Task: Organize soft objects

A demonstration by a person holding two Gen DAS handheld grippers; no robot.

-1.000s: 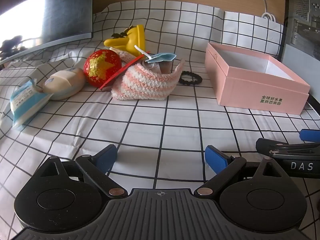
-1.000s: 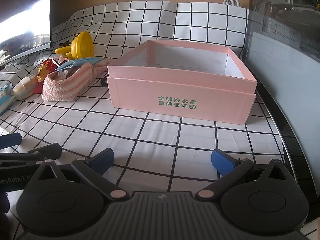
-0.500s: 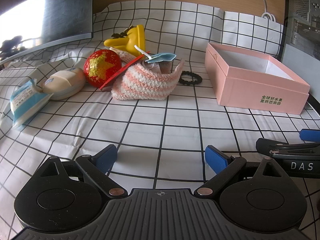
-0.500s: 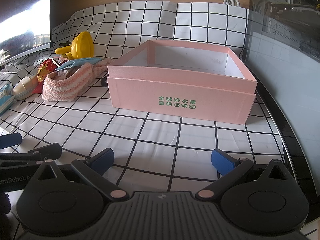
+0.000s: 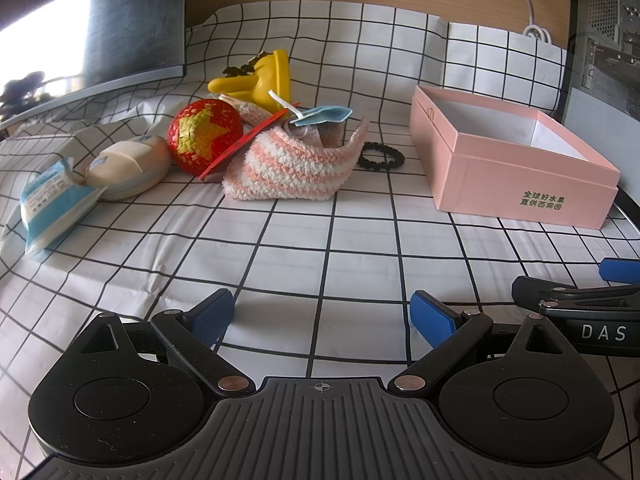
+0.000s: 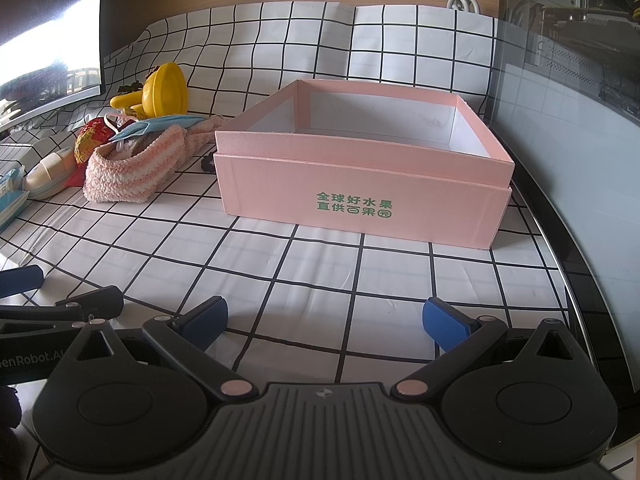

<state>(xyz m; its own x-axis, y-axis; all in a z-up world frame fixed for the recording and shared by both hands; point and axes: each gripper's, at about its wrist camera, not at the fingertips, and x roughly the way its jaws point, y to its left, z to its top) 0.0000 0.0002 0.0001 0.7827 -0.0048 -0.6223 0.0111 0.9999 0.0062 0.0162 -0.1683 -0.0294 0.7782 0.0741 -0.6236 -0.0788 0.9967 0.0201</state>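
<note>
Both the left gripper (image 5: 321,315) and right gripper (image 6: 325,318) rest spread apart and empty on the tabletop (image 5: 360,240), so sorting seems unstarted; next likely means reaching the striped fuzzy sock (image 5: 288,168) for the empty pink box (image 6: 362,196).

the left gripper (image 5: 321,314) fills the bottom of the left wrist view: a matte black body with a ribbed centre plate bearing a small crosshair mark, two round black discs at either side, triangular cut-outs above them, and copper-coloured pivot pins on black link arms. its fingers (image 5: 210,314) are tipped with blue pads. the right gripper (image 6: 323,318) has the same build. at the right edge of the left wrist view its black side shows white letters "das".
</note>
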